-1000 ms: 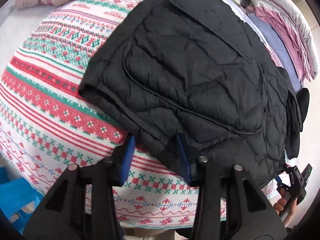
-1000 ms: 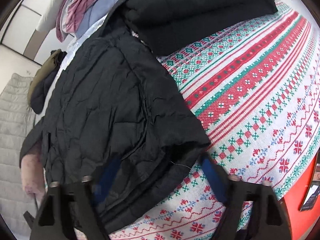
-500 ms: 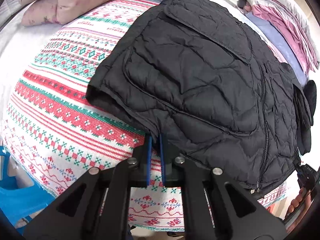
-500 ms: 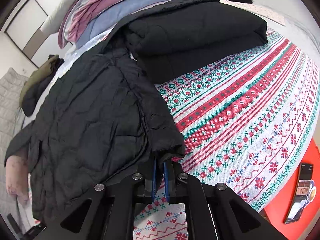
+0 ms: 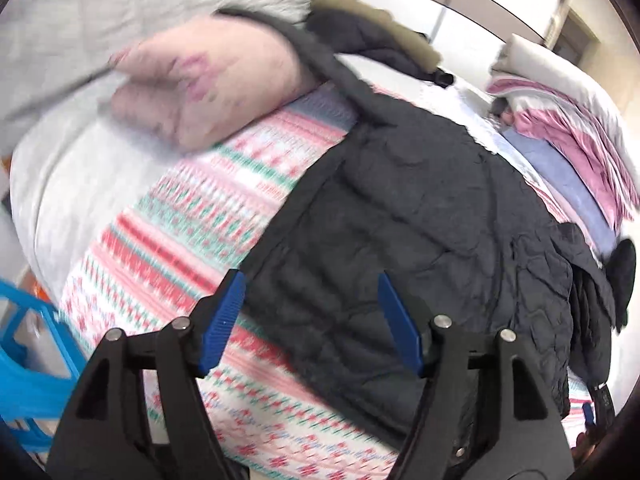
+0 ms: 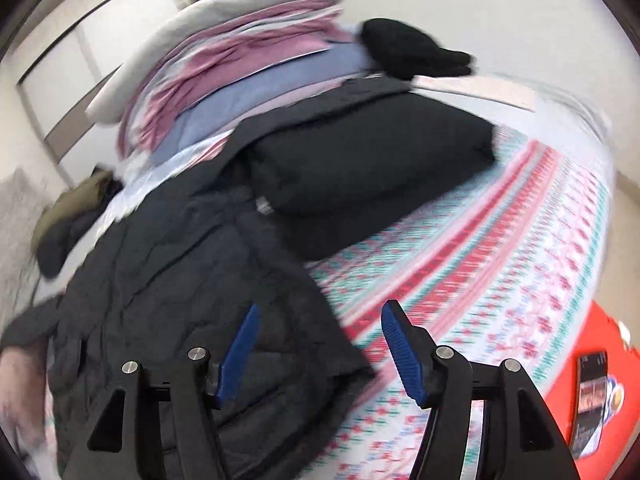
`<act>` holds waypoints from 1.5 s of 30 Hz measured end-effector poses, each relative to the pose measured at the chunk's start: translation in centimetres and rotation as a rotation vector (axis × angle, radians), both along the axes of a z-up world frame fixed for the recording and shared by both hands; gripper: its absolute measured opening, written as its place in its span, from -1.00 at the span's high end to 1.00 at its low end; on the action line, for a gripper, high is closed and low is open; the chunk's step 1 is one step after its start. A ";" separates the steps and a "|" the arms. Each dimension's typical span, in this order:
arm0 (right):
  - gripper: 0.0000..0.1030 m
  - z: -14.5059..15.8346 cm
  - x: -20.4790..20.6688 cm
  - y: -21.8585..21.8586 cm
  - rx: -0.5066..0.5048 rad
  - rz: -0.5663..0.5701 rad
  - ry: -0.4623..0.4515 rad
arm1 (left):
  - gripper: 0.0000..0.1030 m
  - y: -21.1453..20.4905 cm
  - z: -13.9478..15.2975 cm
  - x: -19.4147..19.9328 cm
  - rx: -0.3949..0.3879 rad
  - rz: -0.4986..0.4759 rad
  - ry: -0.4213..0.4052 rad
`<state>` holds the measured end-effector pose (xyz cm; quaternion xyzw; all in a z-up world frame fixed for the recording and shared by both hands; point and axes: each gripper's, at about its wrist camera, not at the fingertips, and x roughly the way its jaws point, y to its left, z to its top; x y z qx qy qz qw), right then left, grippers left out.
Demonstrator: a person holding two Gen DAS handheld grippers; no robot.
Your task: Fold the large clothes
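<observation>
Black quilted jacket point(image 5: 420, 240) lay on patterned bedspread point(image 5: 168, 240) | soft, bulky (likely slippery); grip near hem corners | left gripper point(image 5: 312, 316), right gripper point(image 6: 320, 344) gaped empty

Bare patterned blanket point(image 6: 500, 264) lay open right of the black quilted jacket point(image 6: 168, 292), folded black bundle point(image 6: 360, 176) blocked behind it, pink pillow point(image 5: 208, 80) and stacked bedding point(image 5: 568, 128) crowded the far side.

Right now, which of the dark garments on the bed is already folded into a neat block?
The plain black padded coat beside the pastel bedding stack; the black quilted jacket lies spread open, and the fur-trimmed one is bunched.
</observation>
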<state>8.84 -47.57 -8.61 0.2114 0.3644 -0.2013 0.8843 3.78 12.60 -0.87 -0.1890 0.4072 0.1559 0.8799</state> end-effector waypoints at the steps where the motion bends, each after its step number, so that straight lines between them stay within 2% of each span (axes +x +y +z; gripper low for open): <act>1: -0.25 -0.1 0.7 0.8 -0.009 0.031 0.006 | -0.36 -1.2 0.8 0.9 0.020 -0.032 -0.001; 3: -0.26 -0.2 2.0 2.0 -0.012 0.087 0.007 | -0.41 -3.2 2.0 2.5 0.042 -0.094 -0.004; 5: -0.30 -0.3 2.9 2.7 0.004 0.107 -0.004 | -0.72 -5.6 3.3 4.6 0.053 -0.180 -0.025; 7: -0.35 -0.6 3.5 3.0 0.029 0.108 -0.015 | -0.87 -7.9 3.7 7.1 0.071 -0.245 -0.045; 9: -0.41 -1.2 4.6 3.2 0.060 0.106 -0.026 | -0.91 -9.7 2.9 8.7 0.095 -0.319 -0.045; 10: -0.44 -1.6 5.2 3.2 0.077 0.107 -0.024 | -0.91 -10.8 1.8 10.1 0.094 -0.384 -0.029; 12: -0.44 -2.1 6.4 3.4 0.095 0.118 0.002 | -0.91 -11.9 -0.7 12.1 0.083 -0.428 0.022; 14: -0.44 -2.4 7.4 3.3 0.120 0.154 0.021 | -0.91 -12.0 -3.9 13.6 0.069 -0.414 0.060; 16: -0.44 -1.9 7.5 2.7 0.112 0.165 -0.001 | -0.90 -11.8 -7.2 14.8 0.069 -0.389 0.155; 17: -0.44 -1.6 7.2 2.2 0.108 0.161 -0.015 | -0.90 -11.4 -8.4 15.5 0.041 -0.394 0.205; 20: -0.45 -0.8 8.2 -0.9 0.128 0.133 -0.041 | -0.90 -10.4 -7.4 16.3 0.010 -0.358 0.153; 22: -0.45 0.0 9.9 -4.0 0.150 0.090 -0.053 | -0.90 -9.8 -6.5 16.5 0.031 -0.346 0.099; 24: -0.45 0.8 11.7 -6.9 0.189 0.065 -0.080 | -0.91 -9.4 -6.2 17.0 0.088 -0.316 0.101; 27: -0.51 1.5 15.9 -11.6 0.279 0.043 -0.144 | -0.91 -8.2 -7.1 17.3 0.066 -0.265 0.120; 30: -0.51 0.5 20.4 -15.9 0.348 -0.042 -0.110 | -0.91 -7.9 -8.4 18.5 -0.014 -0.256 0.168; 34: -0.51 -2.4 24.0 -21.1 0.443 -0.204 -0.048 | -0.91 -6.9 -8.1 19.0 0.006 -0.207 0.143; 38: -0.51 -4.1 25.0 -24.2 0.555 -0.320 -0.111 | -0.91 -5.6 -8.1 19.6 -0.006 -0.174 0.134; 40: -0.50 -3.8 25.8 -24.3 0.543 -0.356 -0.110 | -0.90 -5.3 -8.1 19.4 -0.035 -0.179 0.129; 42: -0.23 -3.0 27.4 -23.8 0.465 -0.341 -0.085 | -0.90 -5.5 -8.0 19.5 -0.039 -0.188 0.123; 44: 0.47 -2.3 28.9 -23.4 0.375 -0.313 -0.027 | -0.91 -5.6 -8.0 19.7 -0.023 -0.194 0.123; 45: 0.58 -2.2 29.5 -23.1 0.355 -0.305 -0.017 | -0.91 -5.7 -8.0 19.7 -0.015 -0.196 0.125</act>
